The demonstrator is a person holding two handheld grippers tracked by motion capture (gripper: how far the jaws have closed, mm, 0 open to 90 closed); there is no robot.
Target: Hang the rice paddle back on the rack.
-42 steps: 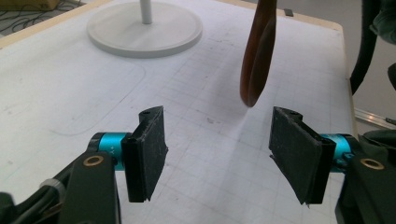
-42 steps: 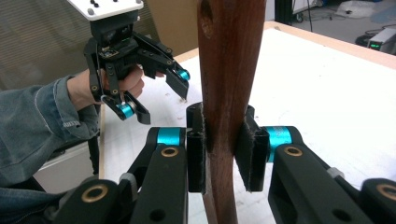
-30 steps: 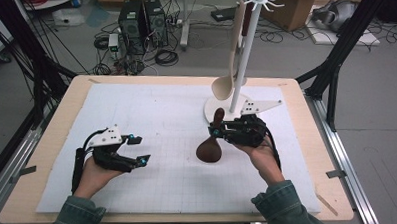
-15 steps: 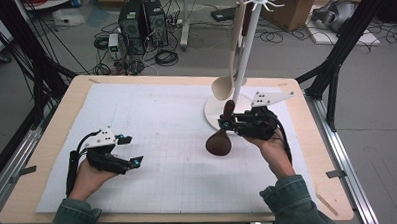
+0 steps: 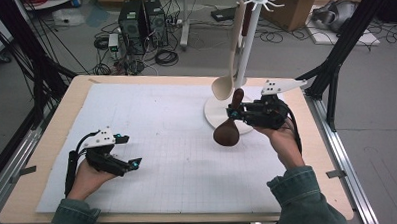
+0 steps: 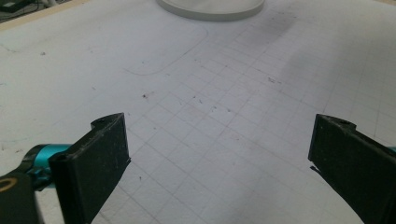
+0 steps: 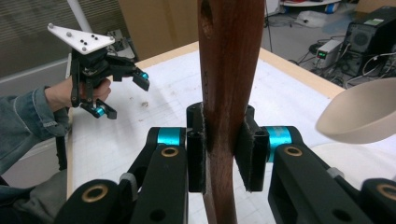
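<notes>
My right gripper [image 5: 234, 112] is shut on the handle of a dark brown wooden spoon [image 5: 226, 133], held off the mat with its bowl hanging down, just in front of the white rack's round base [image 5: 212, 113]. In the right gripper view the pads of that gripper [image 7: 226, 154] press both sides of the dark handle [image 7: 229, 56]. A pale wooden spoon [image 5: 223, 86] hangs from the rack [image 5: 249, 35], its bowl [image 7: 359, 114] close beside the dark handle. My left gripper [image 5: 131, 151] rests low at the mat's front left; its jaws [image 6: 219, 154] have just been opening and nothing lies between them.
A white gridded mat [image 5: 152, 123] covers most of the wooden table [image 5: 42, 147]. The rack base [image 6: 210, 9] stands at the back right. Computers, cables and boxes lie on the floor beyond the far edge. The left gripper [image 7: 125, 97] shows across the mat from the right one.
My right gripper has risen with the dark spoon and shifted slightly toward the rack. The left gripper's jaws have spread wider while the hand stayed in place.
</notes>
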